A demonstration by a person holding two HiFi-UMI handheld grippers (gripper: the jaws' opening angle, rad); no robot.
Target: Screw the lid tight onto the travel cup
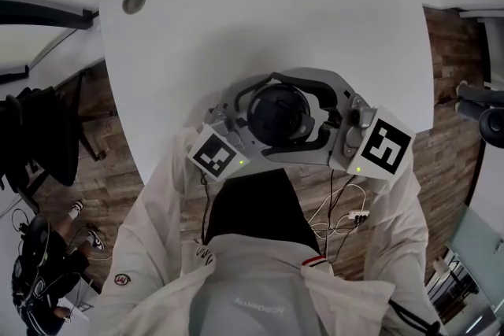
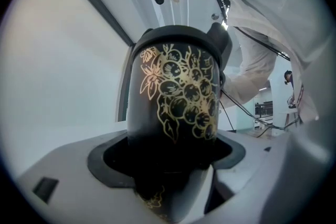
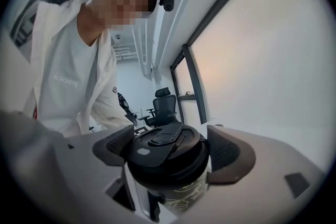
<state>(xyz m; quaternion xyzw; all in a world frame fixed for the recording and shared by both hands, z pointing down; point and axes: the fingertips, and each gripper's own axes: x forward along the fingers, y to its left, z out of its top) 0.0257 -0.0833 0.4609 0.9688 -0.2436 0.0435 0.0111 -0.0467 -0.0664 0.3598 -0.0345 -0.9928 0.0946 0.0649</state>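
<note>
wearing an "academy" shirt point(image 3: 65, 81), person point(image 1: 157, 248) clamps travel cup point(image 2: 176, 97) and lid point(image 3: 165, 147).

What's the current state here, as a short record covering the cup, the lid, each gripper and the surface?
cup: black travel cup, gold grape pattern, upright
lid: black lid, seated on the cup's mouth
left gripper: jaws closed on the cup's body
right gripper: jaws closed around the lid
surface: white table, grippers over its near edge
lid tightness: cannot tell
</note>
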